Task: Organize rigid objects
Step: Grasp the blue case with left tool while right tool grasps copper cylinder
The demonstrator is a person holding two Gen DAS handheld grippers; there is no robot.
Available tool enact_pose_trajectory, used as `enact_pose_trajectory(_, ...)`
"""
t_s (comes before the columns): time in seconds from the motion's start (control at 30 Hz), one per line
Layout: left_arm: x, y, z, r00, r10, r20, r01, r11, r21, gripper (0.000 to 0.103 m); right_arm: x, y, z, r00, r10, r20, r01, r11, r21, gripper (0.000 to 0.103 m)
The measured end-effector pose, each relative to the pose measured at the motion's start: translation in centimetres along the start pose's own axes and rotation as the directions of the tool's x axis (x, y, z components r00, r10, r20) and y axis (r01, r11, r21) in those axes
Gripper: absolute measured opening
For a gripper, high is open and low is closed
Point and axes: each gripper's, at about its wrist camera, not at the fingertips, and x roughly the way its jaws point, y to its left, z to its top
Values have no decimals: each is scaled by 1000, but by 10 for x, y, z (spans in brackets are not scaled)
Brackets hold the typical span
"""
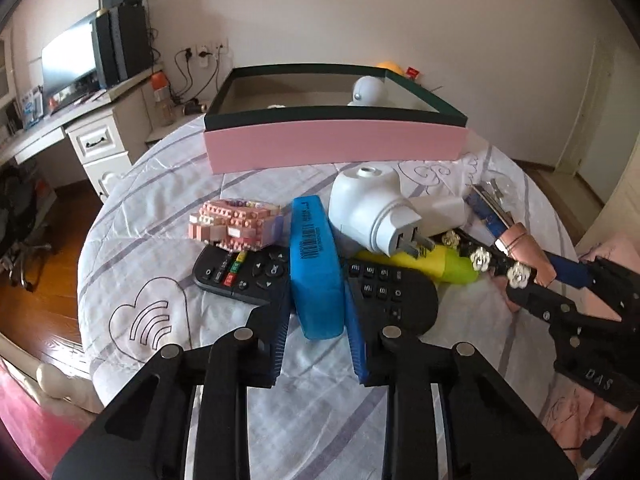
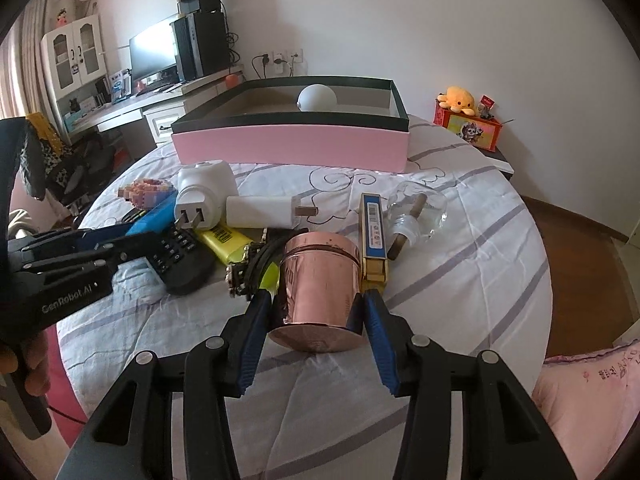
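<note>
My left gripper [image 1: 316,312] has its jaws around a blue box [image 1: 316,268] lying across a black remote [image 1: 256,276] on the round table; the pads touch its sides. My right gripper [image 2: 316,312] is shut on a copper-coloured tin [image 2: 320,280], also visible in the left wrist view [image 1: 524,248]. A pink open box [image 1: 336,148] stands at the back with a white round object [image 1: 370,90] inside. Beside the blue box lie a pink brick model [image 1: 236,224], a white plug adapter [image 1: 376,208] and a yellow item [image 1: 440,264].
A white charger [image 2: 264,211], a narrow blue-and-gold box [image 2: 373,228], a glass stopper bottle [image 2: 416,216] and a flowered black band [image 2: 248,268] crowd the table middle. A desk with a monitor [image 2: 152,56] stands back left. A toy box [image 2: 468,124] stands at right.
</note>
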Motion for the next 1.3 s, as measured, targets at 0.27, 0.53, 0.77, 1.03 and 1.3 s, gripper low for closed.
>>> enact_pose_trajectory(0.27,-17,13,-26,1000,-2,-28,2,1000,3,26,-9,6,-8,1000,-6,-3,6,1000,-2,49)
enact_pose_trajectory(0.53,-34,25,-49,999,-3,-39,3,1000,-6,26,-19,17,-19,1000,-9,-12,8,1000,-14,49)
enact_pose_trajectory(0.77,-21,31,-38,999,-18,-29,16,998,-55,48,-11,10,-15,1000,5,11,-6,998,56,49)
enact_pose_trajectory(1.03,-2,31,-25,1000,6,-6,-7,999,-37,44,5,7,-13,1000,-6,-13,7,998,70,50)
enact_pose_trajectory(1.3,-7,29,-26,1000,16,13,-16,1000,5,27,5,6,-12,1000,2,5,-2,998,67,48)
